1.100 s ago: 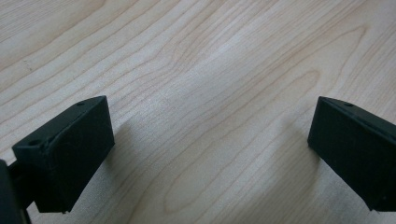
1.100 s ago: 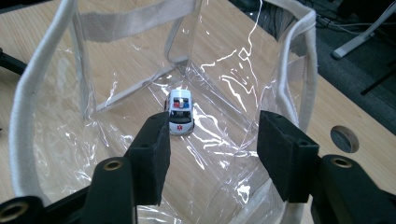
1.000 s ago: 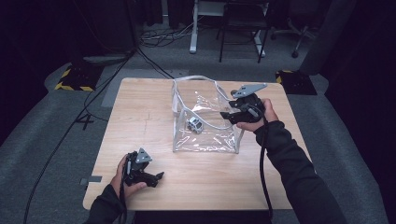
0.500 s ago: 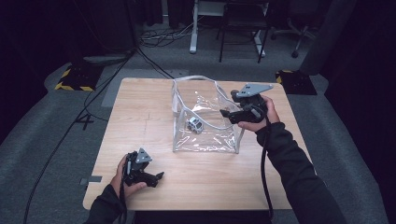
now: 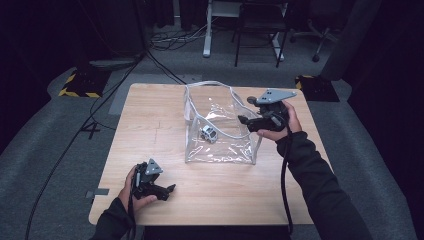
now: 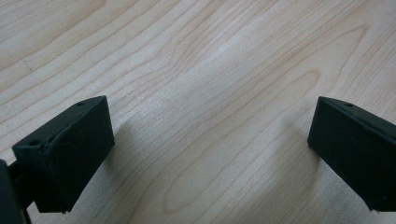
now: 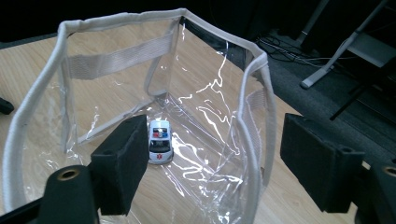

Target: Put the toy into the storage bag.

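Observation:
A clear plastic bag with white trim stands open on the wooden table. A small white toy car lies on its bottom. My right gripper is at the bag's right rim, pointing into it. Its jaws have just been opening. In the right gripper view the gripper is open, with the trimmed rim passing loosely between the pads, untouched by either. My left gripper rests near the table's front left, open, with bare wood between its jaws.
The table's front edge is close to the left hand. Cables run across the grey floor at the left. Yellow-and-black blocks sit near the far corners, and desk and chair legs stand beyond the table.
The right gripper's jaws have spread apart at the bag's right rim. Both hands, the bag and the toy car have stayed where they were.

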`<action>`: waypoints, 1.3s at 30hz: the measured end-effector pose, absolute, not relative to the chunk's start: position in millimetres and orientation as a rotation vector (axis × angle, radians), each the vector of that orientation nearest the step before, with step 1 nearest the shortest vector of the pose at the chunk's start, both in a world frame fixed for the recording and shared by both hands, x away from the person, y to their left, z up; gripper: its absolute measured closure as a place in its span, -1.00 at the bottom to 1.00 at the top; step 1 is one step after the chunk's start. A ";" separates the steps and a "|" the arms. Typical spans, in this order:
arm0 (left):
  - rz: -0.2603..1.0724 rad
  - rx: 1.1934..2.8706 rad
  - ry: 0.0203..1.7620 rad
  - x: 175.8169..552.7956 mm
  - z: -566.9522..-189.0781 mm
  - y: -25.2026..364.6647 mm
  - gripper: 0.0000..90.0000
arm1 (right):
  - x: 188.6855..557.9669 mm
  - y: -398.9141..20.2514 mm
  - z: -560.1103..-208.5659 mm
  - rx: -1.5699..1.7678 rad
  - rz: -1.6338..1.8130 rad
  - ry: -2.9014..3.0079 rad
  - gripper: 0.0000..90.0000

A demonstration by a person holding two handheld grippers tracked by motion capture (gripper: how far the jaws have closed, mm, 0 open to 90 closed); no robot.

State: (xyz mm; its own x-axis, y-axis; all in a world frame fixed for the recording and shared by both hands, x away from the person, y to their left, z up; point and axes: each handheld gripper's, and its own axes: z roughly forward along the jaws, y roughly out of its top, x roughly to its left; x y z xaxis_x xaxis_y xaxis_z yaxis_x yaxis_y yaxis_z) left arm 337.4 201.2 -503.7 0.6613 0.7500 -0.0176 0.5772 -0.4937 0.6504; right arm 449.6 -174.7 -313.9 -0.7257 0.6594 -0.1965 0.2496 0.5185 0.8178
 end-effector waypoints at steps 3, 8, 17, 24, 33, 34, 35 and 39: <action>0.354 2.244 1.021 337.4 -503.7 201.3 -0.99 | 449.5 -177.9 -312.6 0.751 1.115 2.259 -0.45; 0.354 2.243 1.023 337.3 -503.8 201.2 -0.99 | 448.7 -182.8 -310.8 0.769 1.124 2.242 -0.44; 0.353 2.244 1.020 337.5 -503.7 201.3 -0.99 | 448.9 -195.4 -307.1 0.782 1.132 2.203 -0.44; 0.353 2.244 1.020 337.5 -503.7 201.3 -0.99 | 450.2 -207.2 -306.1 0.824 1.129 2.180 -0.44; 0.354 2.245 1.020 337.5 -503.7 201.3 -0.99 | 451.3 -218.2 -305.6 0.854 1.134 2.156 -0.44; 0.353 2.244 1.020 337.5 -503.7 201.3 -0.99 | 451.5 -219.0 -305.6 0.858 1.137 2.155 -0.44; 0.353 2.244 1.020 337.5 -503.7 201.3 -0.99 | 451.7 -220.0 -305.6 0.860 1.138 2.148 -0.44; 0.353 2.244 1.020 337.5 -503.7 201.3 -0.99 | 452.3 -225.4 -305.7 0.876 1.127 2.146 -0.44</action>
